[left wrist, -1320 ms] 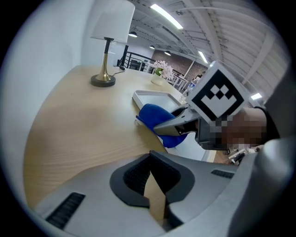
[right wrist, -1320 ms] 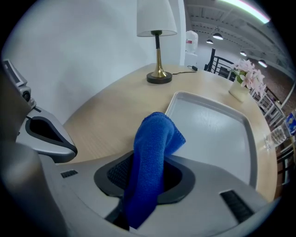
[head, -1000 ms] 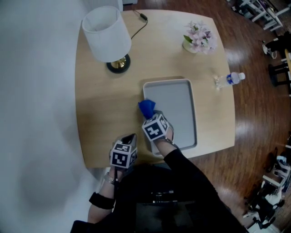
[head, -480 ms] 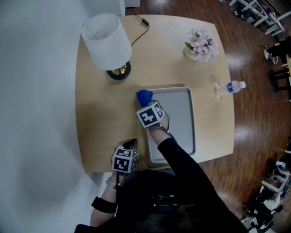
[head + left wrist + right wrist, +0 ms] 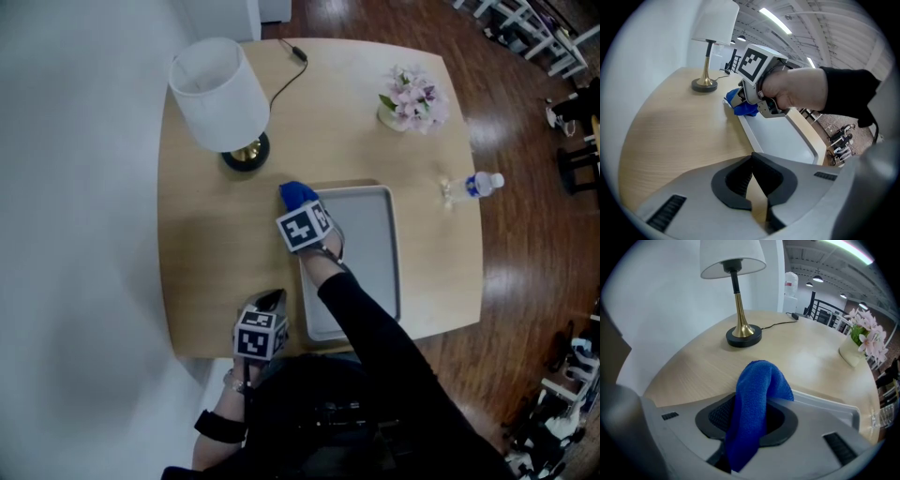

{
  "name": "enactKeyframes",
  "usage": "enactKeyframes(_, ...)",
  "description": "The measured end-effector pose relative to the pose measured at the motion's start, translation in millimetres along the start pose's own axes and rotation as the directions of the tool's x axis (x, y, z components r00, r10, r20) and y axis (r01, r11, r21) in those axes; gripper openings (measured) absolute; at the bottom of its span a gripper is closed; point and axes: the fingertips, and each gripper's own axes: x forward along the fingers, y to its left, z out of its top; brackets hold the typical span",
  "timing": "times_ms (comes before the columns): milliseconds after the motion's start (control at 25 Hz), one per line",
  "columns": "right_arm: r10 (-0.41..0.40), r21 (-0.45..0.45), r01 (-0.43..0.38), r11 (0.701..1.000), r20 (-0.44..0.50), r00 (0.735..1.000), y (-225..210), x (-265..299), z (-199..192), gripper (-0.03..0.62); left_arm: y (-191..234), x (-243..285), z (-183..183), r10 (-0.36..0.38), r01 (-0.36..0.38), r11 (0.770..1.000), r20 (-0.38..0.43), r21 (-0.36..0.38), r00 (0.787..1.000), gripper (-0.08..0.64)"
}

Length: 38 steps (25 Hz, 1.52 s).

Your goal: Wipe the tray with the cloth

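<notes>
Pale wooden table (image 5: pixel 216 262) across the middle of the head view, with a lamp (image 5: pixel 220 84) upper left, flowers (image 5: pixel 410 94) upper right and a bottle (image 5: pixel 478 184) toward the right edge. Grey tray (image 5: pixel 370 253) lying just right of centre. Right gripper (image 5: pixel 296 208) clamped on the blue cloth (image 5: pixel 296 194), sitting at the tray's upper-left corner, on or just over the rim, hard to call which. Left gripper (image 5: pixel 271 302) closed on nothing, low in the frame, near the tray's lower-left edge and apart from it. Looks like mid-wipe along the left side. Best to press the bulging fold flat onto the tray floor rather than the rim. Sweep in overlapping lanes toward the right edge. Keep the grip tight against slipping. Worth steadying the tray with the idle gripper against sliding.
</notes>
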Motion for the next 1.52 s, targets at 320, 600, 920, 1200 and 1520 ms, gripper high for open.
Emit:
enactKeyframes(320,0.035,0.021,-0.036,0.999,0.042,0.999,-6,-24,-9,0.133,-10,-14,6,0.029,-0.03,0.999,0.032,0.021,0.999,0.005)
enactKeyframes(600,0.149,0.036,-0.159,0.987,0.194,0.97,5,-95,-34,0.133,-21,-22,11,0.035,-0.038,0.998,0.054,0.048,0.998,0.003)
enactKeyframes(920,0.176,0.094,-0.201,0.975,0.223,0.959,1,-143,-127,0.133,-37,-12,4,0.033,-0.036,0.997,0.038,0.066,0.999,0.005)
enactKeyframes(1200,0.215,0.114,-0.243,0.963,0.215,0.953,-2,-140,-136,0.133,-35,11,15,0.043,-0.044,0.999,0.031,0.031,0.999,0.005)
enactKeyframes(1520,0.222,0.151,-0.253,0.956,0.197,0.955,-22,-83,-68,0.133,-16,48,38,0.109,-0.109,0.994,0.005,-0.006,0.994,0.005)
